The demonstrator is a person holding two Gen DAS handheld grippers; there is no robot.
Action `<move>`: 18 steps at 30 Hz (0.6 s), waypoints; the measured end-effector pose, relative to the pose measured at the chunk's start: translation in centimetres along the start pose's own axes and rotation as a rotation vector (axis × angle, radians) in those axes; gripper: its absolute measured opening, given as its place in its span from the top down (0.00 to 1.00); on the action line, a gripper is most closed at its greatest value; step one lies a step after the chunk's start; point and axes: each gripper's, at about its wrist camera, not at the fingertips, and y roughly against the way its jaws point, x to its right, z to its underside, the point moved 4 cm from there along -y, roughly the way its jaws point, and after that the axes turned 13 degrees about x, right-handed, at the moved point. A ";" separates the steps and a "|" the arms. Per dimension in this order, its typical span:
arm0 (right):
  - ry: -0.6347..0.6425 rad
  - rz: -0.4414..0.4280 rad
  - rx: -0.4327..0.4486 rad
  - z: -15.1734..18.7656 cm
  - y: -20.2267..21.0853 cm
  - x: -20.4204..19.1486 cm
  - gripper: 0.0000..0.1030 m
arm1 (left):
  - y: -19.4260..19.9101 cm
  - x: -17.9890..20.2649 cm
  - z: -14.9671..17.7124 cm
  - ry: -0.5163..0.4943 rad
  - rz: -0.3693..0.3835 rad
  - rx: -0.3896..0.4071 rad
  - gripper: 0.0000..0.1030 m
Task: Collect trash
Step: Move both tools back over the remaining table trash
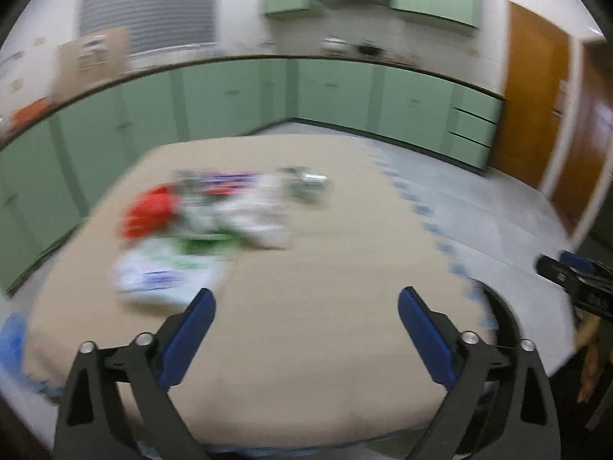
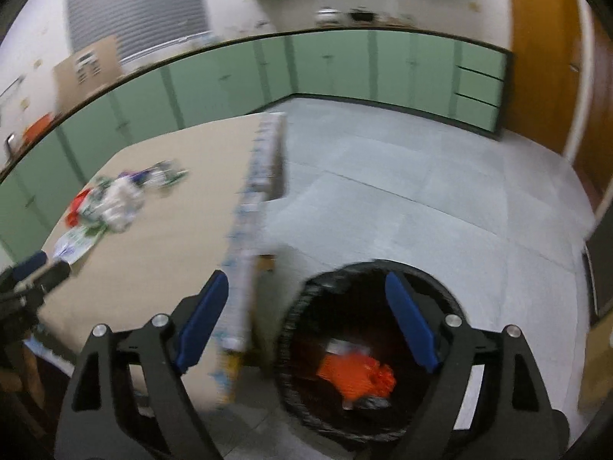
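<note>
Nearest in the left wrist view, the left tool [image 1: 306, 329] hangs above the near edge of the desk [image 1: 325, 306], fingers spread wide and holding nothing. In the right wrist view the right tool [image 2: 306, 320] is likewise wide and empty, poised over the black bin [image 2: 295, 306] that stands on the floor just beside the desk's right edge. An orange wrapper [image 2: 354, 377] and some paler scraps already lie in the bin's bottom.

Farther off, toward the far left part of the desk, sits the remaining trash pile [image 1: 203, 222]: a white printed bag [image 1: 164, 272] nearest, then a red wrapper [image 1: 151, 211], crumpled white paper and a small silvery piece [image 1: 306, 186] at the far right of the heap. Motion blur hides finer detail.

The step in hand looks like a reach back to the heap for another piece. It would go best to take the white bag first, as it lies closest: come in low with the fingers straddling a raised fold, pinch firmly since thin film slips, and lift clear before swinging toward the bin so nothing else drags off the edge.
</note>
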 end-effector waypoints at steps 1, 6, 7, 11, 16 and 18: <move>0.002 -0.038 -0.010 -0.2 -0.4 -1.5 0.20 | 0.4 -1.7 0.0 0.013 -0.031 0.007 0.06; 0.041 -0.131 0.011 -1.3 -1.7 -7.6 0.20 | 1.7 -8.0 0.1 0.026 -0.126 0.030 0.06; 0.041 -0.151 0.005 -1.4 -2.0 -8.6 0.20 | 1.7 -8.7 0.2 0.027 -0.129 0.031 0.06; 0.063 -0.192 -0.002 -1.6 -2.8 -11.9 0.21 | 1.3 -11.1 0.3 0.044 -0.130 0.047 0.06; 0.092 -0.217 -0.002 -1.7 -3.9 -15.0 0.23 | -0.6 -12.4 1.1 0.084 -0.106 0.023 0.06; 0.097 -0.218 0.005 -1.9 -4.5 -15.9 0.23 | -1.3 -12.7 1.3 0.097 -0.099 0.017 0.06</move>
